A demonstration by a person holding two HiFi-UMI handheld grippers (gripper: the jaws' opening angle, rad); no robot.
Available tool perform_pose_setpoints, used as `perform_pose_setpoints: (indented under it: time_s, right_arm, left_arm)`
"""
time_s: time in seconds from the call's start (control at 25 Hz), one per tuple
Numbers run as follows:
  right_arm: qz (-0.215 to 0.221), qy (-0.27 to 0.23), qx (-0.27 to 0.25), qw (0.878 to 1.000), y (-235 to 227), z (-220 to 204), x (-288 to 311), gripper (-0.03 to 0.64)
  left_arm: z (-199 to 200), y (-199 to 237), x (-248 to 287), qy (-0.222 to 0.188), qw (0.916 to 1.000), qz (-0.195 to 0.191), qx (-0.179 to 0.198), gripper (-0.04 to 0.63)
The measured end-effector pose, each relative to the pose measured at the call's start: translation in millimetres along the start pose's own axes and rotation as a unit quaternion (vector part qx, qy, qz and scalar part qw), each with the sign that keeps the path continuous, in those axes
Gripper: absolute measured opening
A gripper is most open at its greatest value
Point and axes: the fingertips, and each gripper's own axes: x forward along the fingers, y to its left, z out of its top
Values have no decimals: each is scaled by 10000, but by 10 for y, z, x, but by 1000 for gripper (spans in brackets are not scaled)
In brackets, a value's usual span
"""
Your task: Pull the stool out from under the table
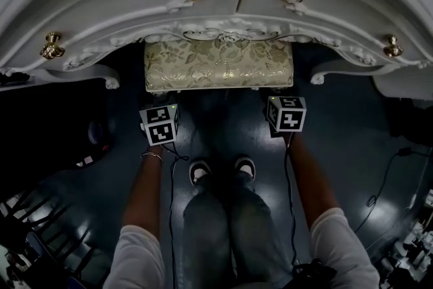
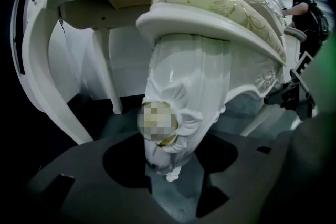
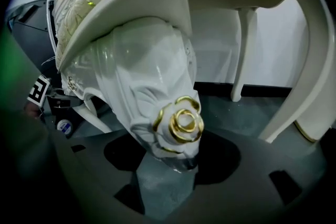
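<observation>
The stool (image 1: 218, 63), with a cream floral cushion and white carved legs, stands at the front edge of the white dressing table (image 1: 135, 3), partly beneath it. My left gripper (image 1: 162, 112) is at the stool's front left corner. In the left gripper view its dark jaws (image 2: 170, 176) close round the white leg (image 2: 184, 97), which fills the gap between them. My right gripper (image 1: 284, 108) is at the front right corner. Its jaws (image 3: 168, 170) hold the other leg (image 3: 147, 92) just below a gold rose carving (image 3: 184, 123).
Curved table legs (image 2: 52, 86) (image 3: 310, 60) flank the stool on both sides. Brass knobs (image 1: 51, 45) (image 1: 392, 46) stick out from the table front. My shoes (image 1: 199, 171) stand close behind the grippers. A cable (image 1: 385, 179) lies on the floor at right. A person (image 2: 302, 8) stands beyond the table.
</observation>
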Motion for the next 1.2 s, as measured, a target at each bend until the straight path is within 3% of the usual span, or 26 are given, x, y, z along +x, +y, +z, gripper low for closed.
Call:
perform_pose_setpoints:
  time_s: [0.56, 0.76, 1.0, 1.2]
  right_arm:
    - [30, 539, -13, 9985, 81, -582, -530, 259]
    - [237, 1179, 37, 9927, 185, -1010, -1094, 259]
    - [164, 953, -62, 9953, 168, -1100, -1039, 259]
    - [146, 1038, -96, 9944, 153, -1072, -1032, 259]
  left_arm:
    - [-421, -261, -462, 260, 9992, -242, 188, 261]
    - [-777, -498, -1074, 895, 9957, -244, 77, 261]
    - [-846, -518, -1014, 651, 9974, -229, 195, 261]
    - [-843, -523, -999, 763, 9965, -289, 161, 261]
